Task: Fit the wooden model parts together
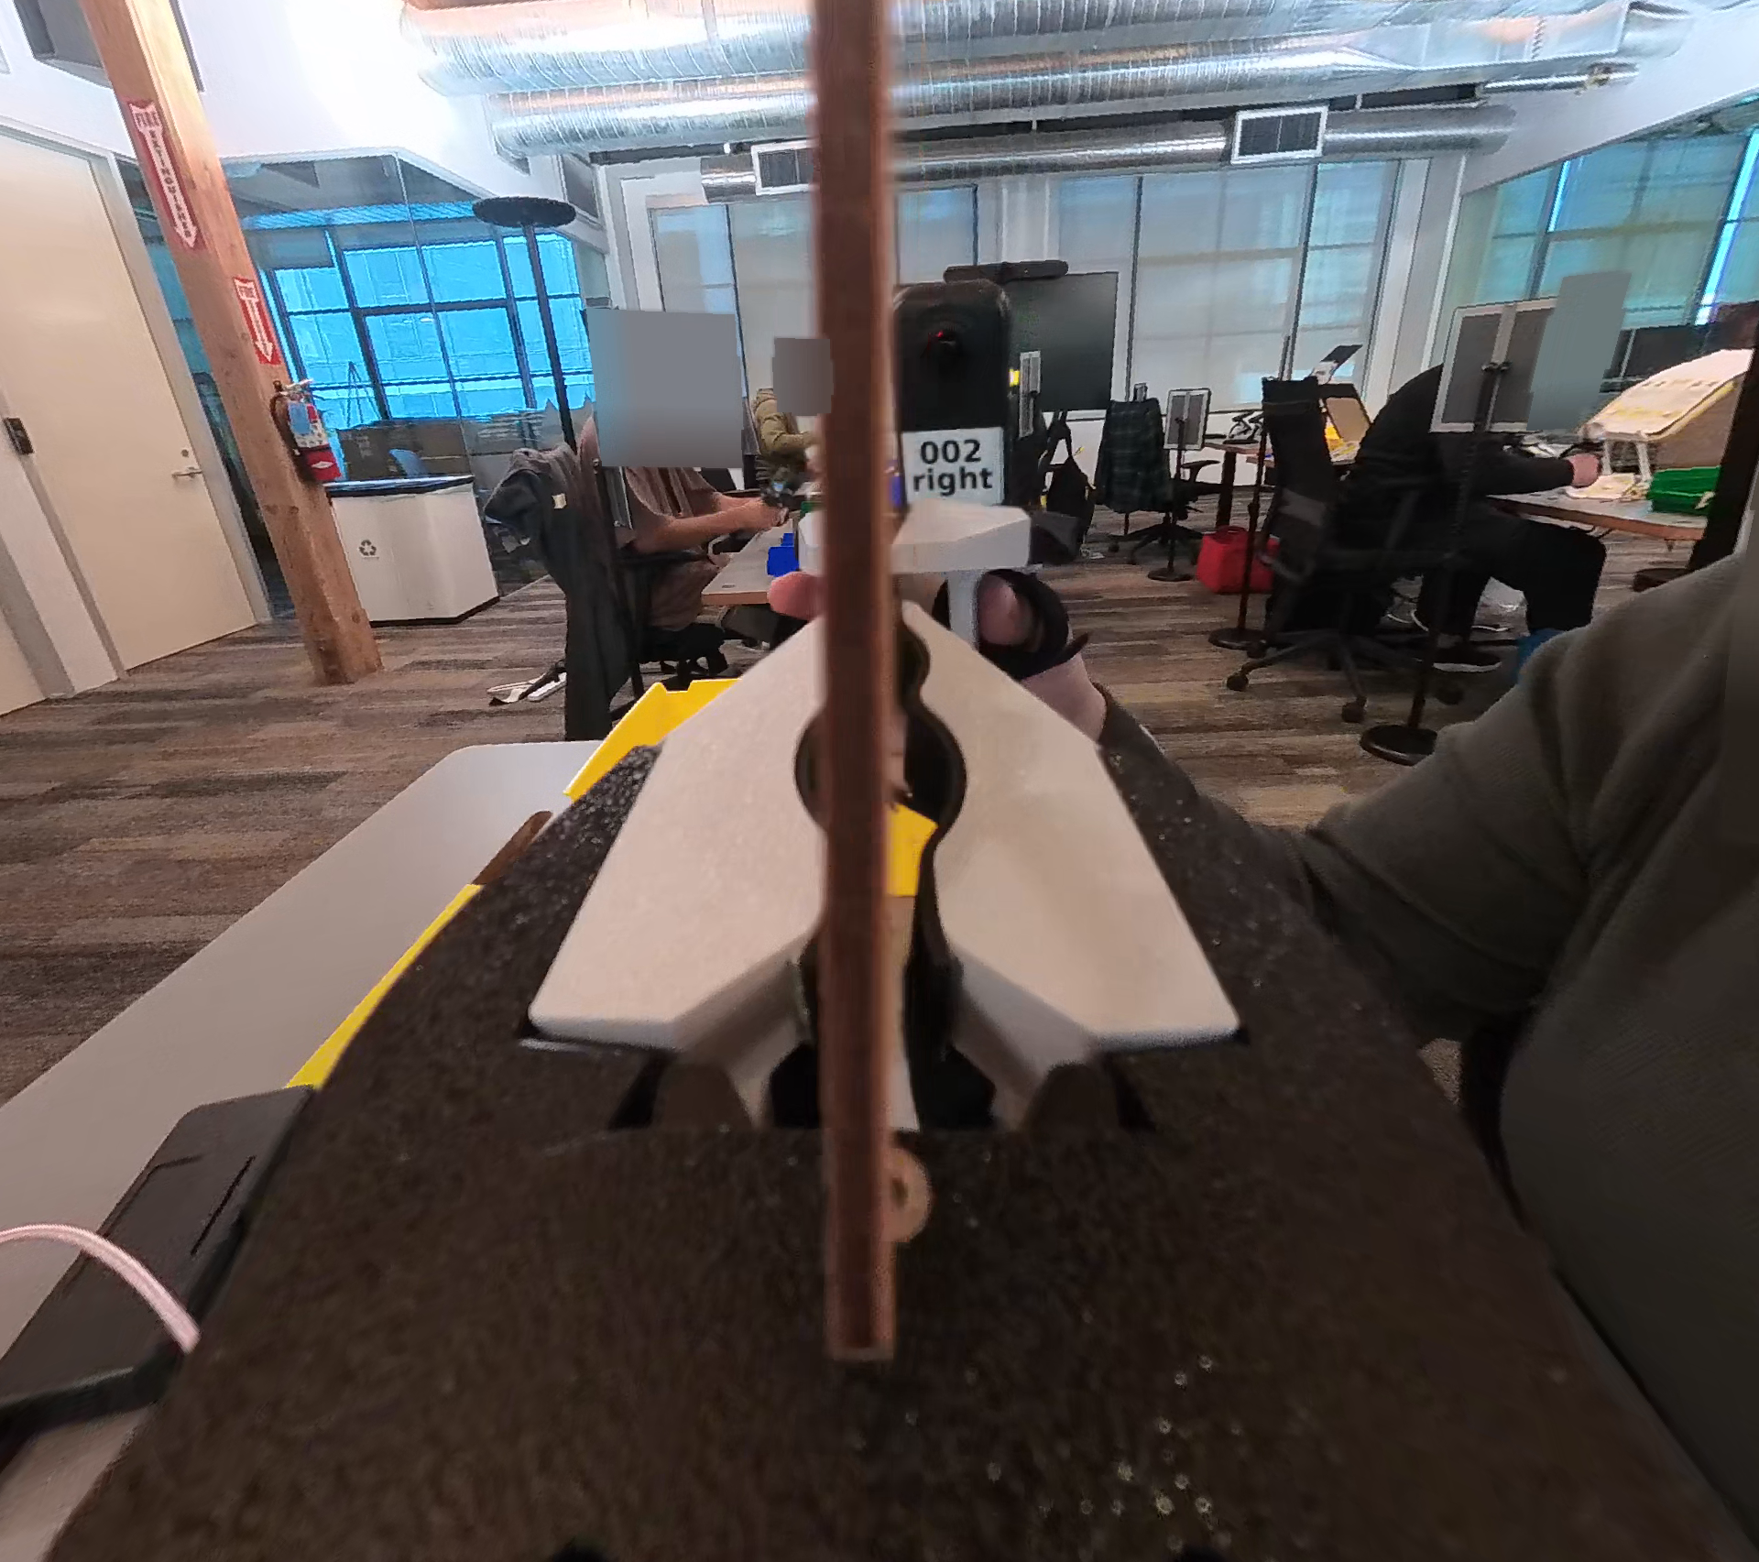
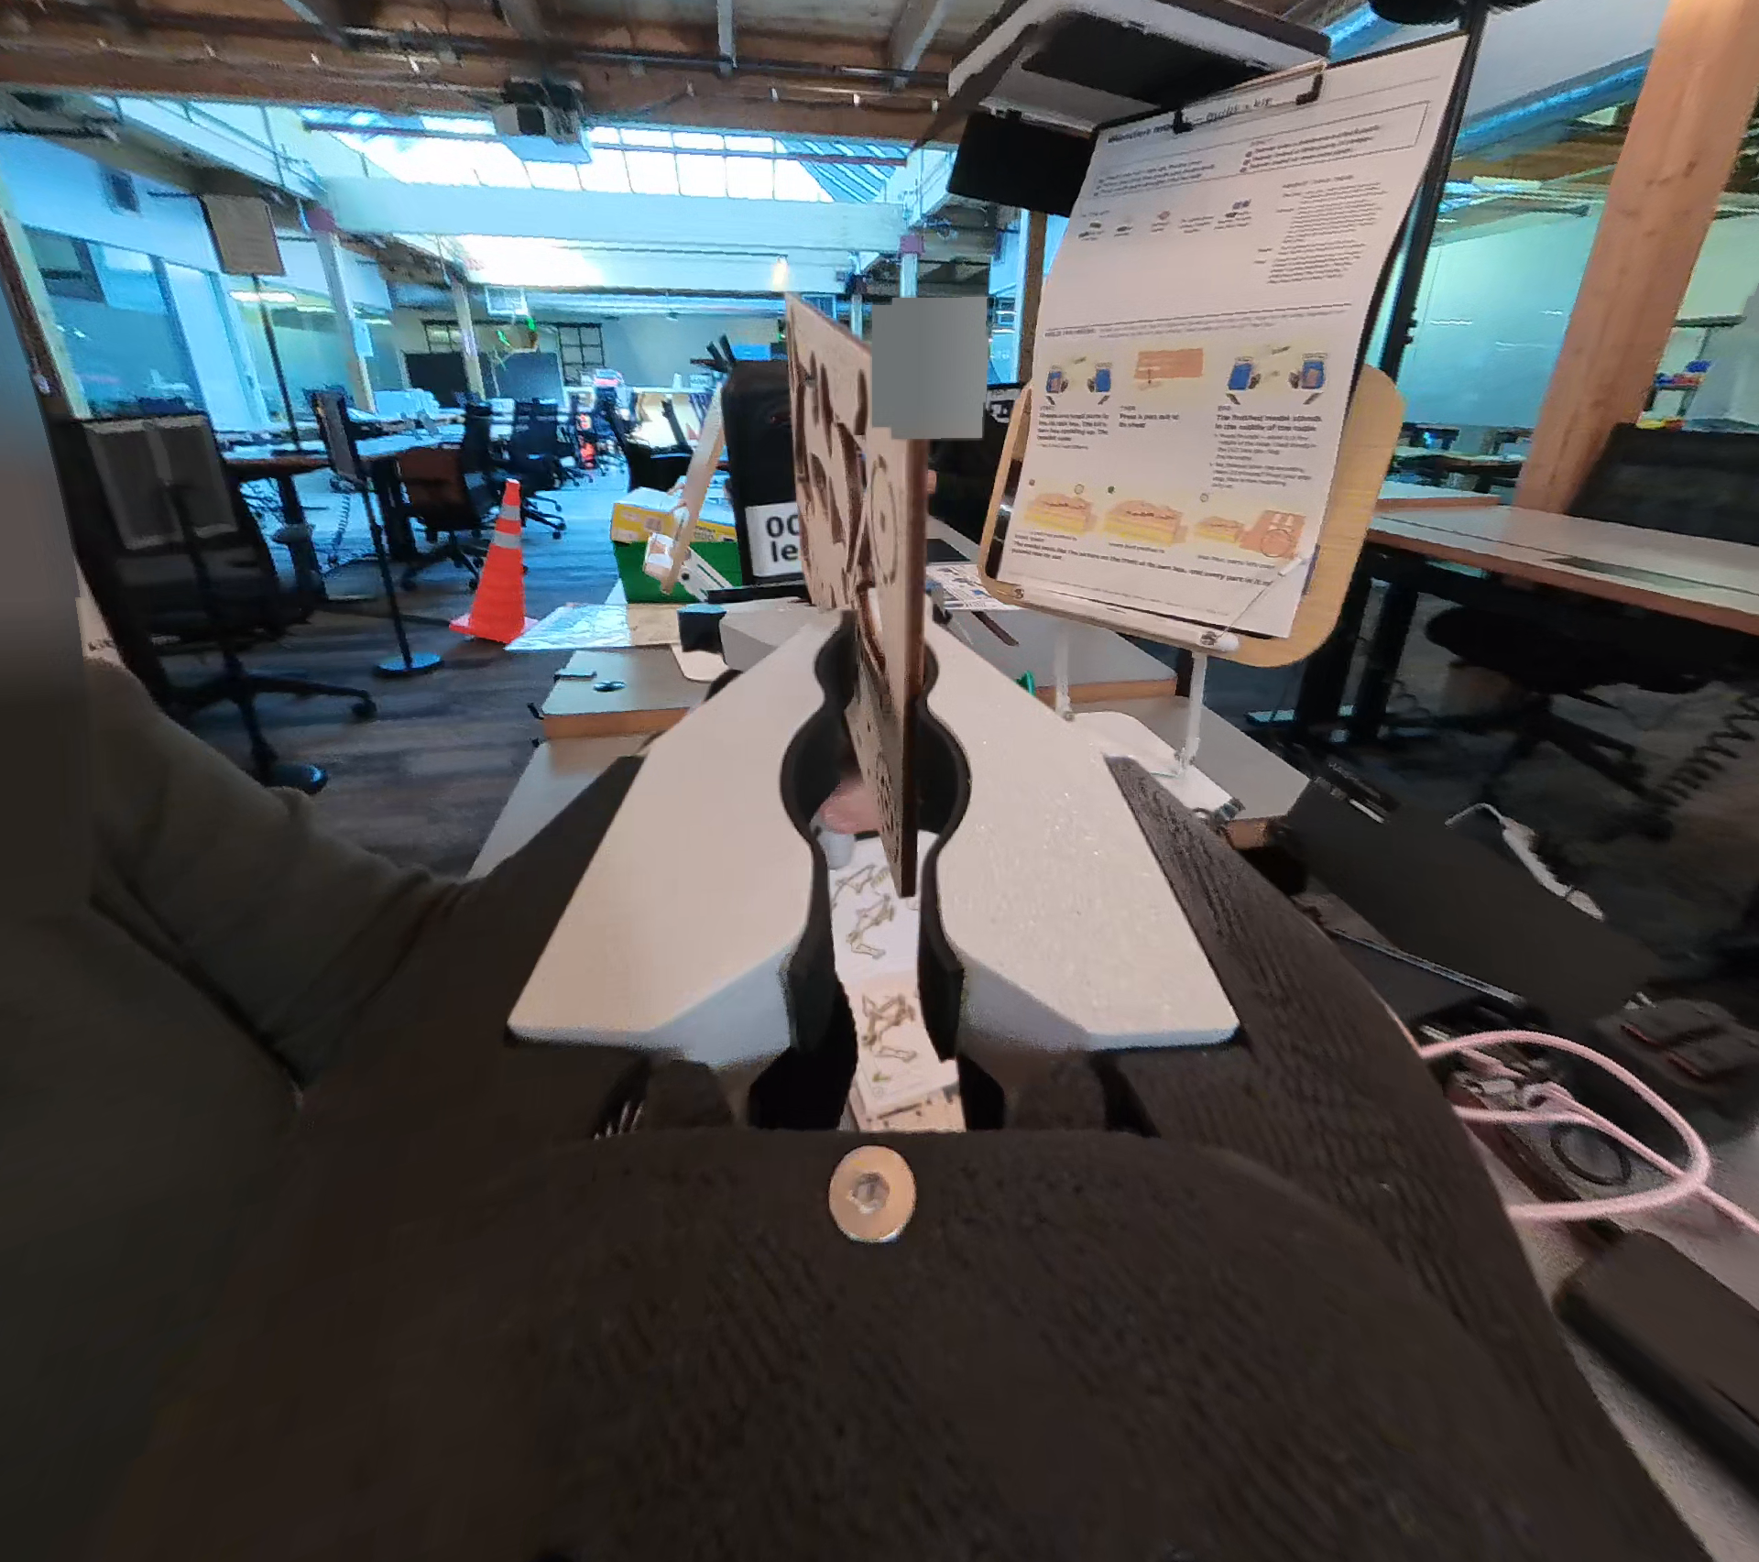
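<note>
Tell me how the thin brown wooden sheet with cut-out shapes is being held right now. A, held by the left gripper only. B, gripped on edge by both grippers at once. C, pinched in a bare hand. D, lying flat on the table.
B: the thin brown wooden sheet stands on edge between the white jaws of the left gripper, and the right gripper clamps it too.

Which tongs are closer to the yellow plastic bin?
Left. The left tongs hang directly above the yellow plastic bin, clamping the thin wooden sheet; the right tongs grip that sheet's far end, beyond the bin.
</note>
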### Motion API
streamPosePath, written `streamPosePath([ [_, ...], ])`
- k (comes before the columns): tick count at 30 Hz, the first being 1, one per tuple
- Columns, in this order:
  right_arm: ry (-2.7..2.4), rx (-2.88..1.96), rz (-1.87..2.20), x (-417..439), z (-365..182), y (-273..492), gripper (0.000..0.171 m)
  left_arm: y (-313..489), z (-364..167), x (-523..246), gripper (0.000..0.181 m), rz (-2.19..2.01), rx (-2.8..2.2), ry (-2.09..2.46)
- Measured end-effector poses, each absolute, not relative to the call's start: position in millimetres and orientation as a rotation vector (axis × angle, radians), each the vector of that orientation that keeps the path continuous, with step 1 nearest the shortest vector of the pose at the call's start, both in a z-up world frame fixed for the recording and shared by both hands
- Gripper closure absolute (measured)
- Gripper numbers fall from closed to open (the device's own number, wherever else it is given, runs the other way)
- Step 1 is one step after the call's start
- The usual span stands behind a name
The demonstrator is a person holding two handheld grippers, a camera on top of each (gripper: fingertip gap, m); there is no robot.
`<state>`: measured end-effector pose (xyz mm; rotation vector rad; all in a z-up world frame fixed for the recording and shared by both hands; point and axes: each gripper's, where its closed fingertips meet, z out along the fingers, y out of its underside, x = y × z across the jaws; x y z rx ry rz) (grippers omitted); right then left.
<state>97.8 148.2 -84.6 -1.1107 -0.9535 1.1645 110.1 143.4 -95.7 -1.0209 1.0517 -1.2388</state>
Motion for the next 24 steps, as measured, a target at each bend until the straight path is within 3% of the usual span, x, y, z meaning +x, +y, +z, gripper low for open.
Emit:
streamPosePath([
  [19,-0.908,-1.189,0.937,98.0,-86.1,159.6,0.156,150.2,-97.4,108.2,0.181,-1.160,-1.002,1.037],
  [21,-0.909,-1.135,0.947,101.6,-81.9,157.1,0.170,143.5,-94.1,110.0,0.180,-1.231,-0.971,1.039],
  [24,-0.931,-1.153,1.028,105.2,-84.3,154.6,0.171,143.5,-96.8,114.8,0.181,-1.208,-0.982,1.052],
])
